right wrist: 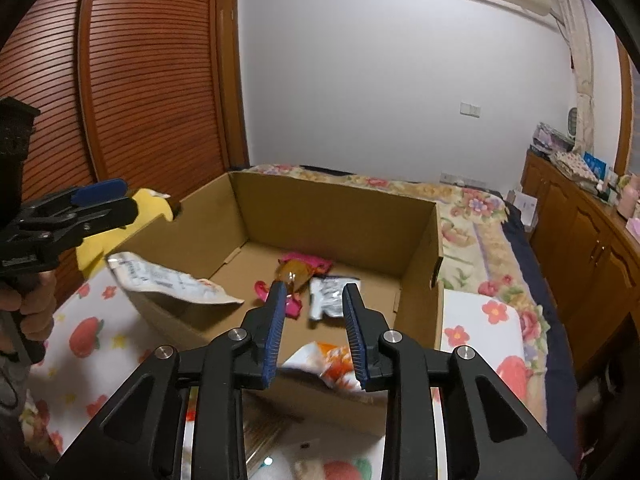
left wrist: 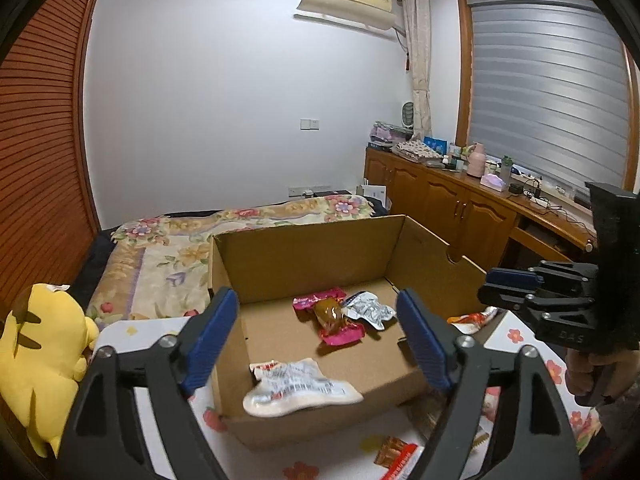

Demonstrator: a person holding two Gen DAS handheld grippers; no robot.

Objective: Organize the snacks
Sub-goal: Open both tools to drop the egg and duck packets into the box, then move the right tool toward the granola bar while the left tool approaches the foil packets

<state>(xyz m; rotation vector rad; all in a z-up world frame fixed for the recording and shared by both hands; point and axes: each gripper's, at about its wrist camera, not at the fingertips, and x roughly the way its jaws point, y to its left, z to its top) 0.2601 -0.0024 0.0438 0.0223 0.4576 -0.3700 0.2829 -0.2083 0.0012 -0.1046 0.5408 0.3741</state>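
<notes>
An open cardboard box (left wrist: 304, 256) (right wrist: 340, 216) stands on the flowered cloth. Inside lie a pink-wrapped snack (left wrist: 332, 318) (right wrist: 298, 270) and a silver packet (left wrist: 366, 308) (right wrist: 328, 298). A white packet with red print (left wrist: 296, 388) (right wrist: 168, 282) is over the box's near rim, blurred, just free of my left gripper (left wrist: 316, 336), which is open above it. My right gripper (right wrist: 314, 328) is open over the box's other rim, with an orange-and-white packet (right wrist: 332, 364) (left wrist: 474, 316) blurred just below its fingers. It also shows in the left wrist view (left wrist: 508, 284).
A yellow plush toy (left wrist: 44, 360) (right wrist: 120, 236) sits left of the box. A red snack packet (left wrist: 396, 452) lies on the cloth before the box. A flowered bed (left wrist: 180, 248) lies behind, a wooden cabinet (left wrist: 460, 204) to the right.
</notes>
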